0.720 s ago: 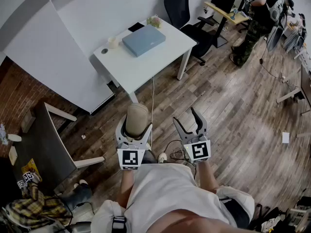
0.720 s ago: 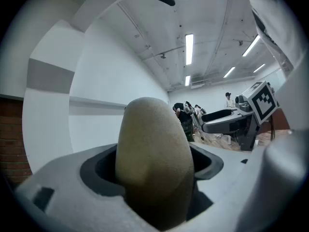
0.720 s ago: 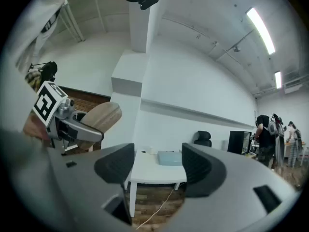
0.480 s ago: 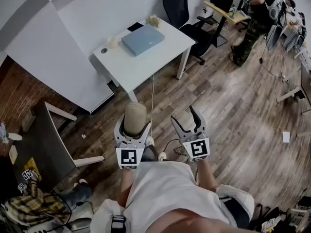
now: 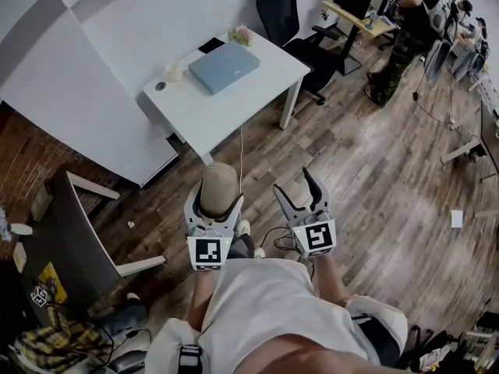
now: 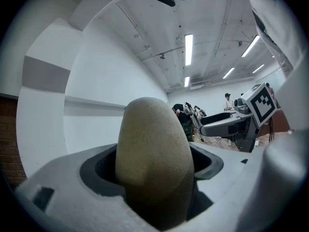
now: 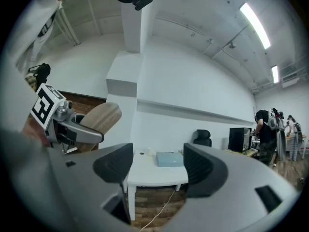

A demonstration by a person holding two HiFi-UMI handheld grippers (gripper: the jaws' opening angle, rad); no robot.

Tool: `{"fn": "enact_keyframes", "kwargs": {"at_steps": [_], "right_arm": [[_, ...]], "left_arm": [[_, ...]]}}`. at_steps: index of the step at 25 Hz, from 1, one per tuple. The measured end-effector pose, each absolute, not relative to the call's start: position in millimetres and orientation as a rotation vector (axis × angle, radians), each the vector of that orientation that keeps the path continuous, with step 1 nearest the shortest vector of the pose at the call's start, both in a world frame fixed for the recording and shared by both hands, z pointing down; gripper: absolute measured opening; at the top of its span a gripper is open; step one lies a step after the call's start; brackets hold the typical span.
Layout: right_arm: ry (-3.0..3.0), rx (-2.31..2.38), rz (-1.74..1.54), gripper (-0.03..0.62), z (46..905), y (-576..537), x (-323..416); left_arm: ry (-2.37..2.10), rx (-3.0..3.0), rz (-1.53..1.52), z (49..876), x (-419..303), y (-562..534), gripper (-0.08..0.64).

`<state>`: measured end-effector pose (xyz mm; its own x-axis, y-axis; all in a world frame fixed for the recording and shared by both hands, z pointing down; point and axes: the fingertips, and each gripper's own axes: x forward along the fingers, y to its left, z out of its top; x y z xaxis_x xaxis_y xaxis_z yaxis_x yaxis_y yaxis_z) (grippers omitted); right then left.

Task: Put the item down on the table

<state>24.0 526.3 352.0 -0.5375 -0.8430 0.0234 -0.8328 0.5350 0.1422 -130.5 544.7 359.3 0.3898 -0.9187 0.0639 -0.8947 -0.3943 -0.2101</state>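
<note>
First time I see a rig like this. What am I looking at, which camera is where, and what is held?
No robot: a person holds a two-jaw gripper in each hand. The head view looks steeply down from the person's head; the other two cameras ride on the grippers and look along their jaws. The left gripper is shut on a tan, egg-shaped item, held above the wooden floor. The right gripper is open, with nothing between its jaws. The white table stands ahead, not yet reached; on it lie a flat blue-grey thing, perhaps a closed laptop, and a small cup.
</note>
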Motion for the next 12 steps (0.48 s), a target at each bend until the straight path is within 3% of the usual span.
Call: {"fn": "enact_keyframes", "kwargs": {"at_steps": [12], "right_arm": [[-2.614,1.540,-0.174,0.319,354.5,453.9,1.8]], "left_arm": [[1.580,-2.542,-0.254,366.6,-158.2,466.3,0.402]]}}
